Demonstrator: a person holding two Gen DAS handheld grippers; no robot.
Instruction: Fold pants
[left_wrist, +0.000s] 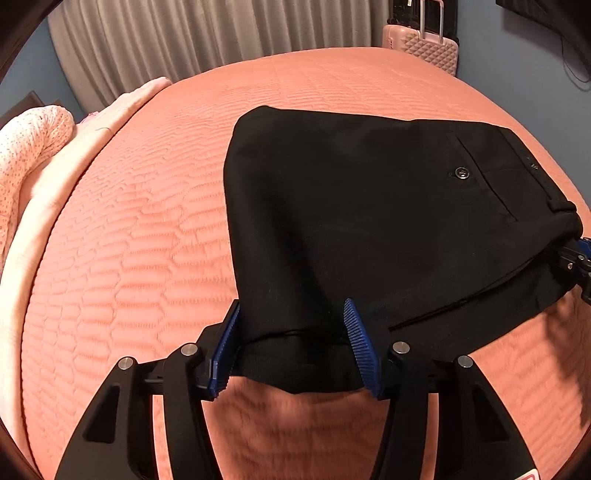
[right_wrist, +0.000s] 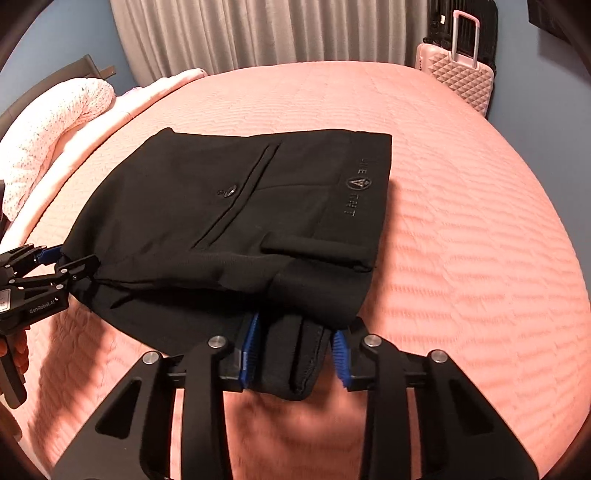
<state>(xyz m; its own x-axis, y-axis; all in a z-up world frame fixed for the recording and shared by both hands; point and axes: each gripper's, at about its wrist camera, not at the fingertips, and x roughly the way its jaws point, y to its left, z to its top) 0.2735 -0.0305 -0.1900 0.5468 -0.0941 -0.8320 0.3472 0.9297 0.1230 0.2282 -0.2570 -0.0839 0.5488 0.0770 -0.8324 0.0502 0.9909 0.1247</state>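
The black pants (left_wrist: 369, 221) lie folded on the salmon quilted bed (left_wrist: 129, 258), back pocket and button facing up. My left gripper (left_wrist: 291, 332) has its blue pads either side of the near left edge, wide apart, with the cloth slack between them. It also shows in the right wrist view (right_wrist: 74, 264) at the pants' left corner. My right gripper (right_wrist: 295, 343) straddles the thick near edge of the pants (right_wrist: 240, 221) by the waistband, pads apart. It shows at the right edge of the left wrist view (left_wrist: 576, 258).
A pink blanket and a speckled pillow (right_wrist: 55, 122) lie along the bed's left side. A pink suitcase (right_wrist: 461, 74) stands beyond the far right corner, with grey curtains (right_wrist: 258, 33) behind the bed.
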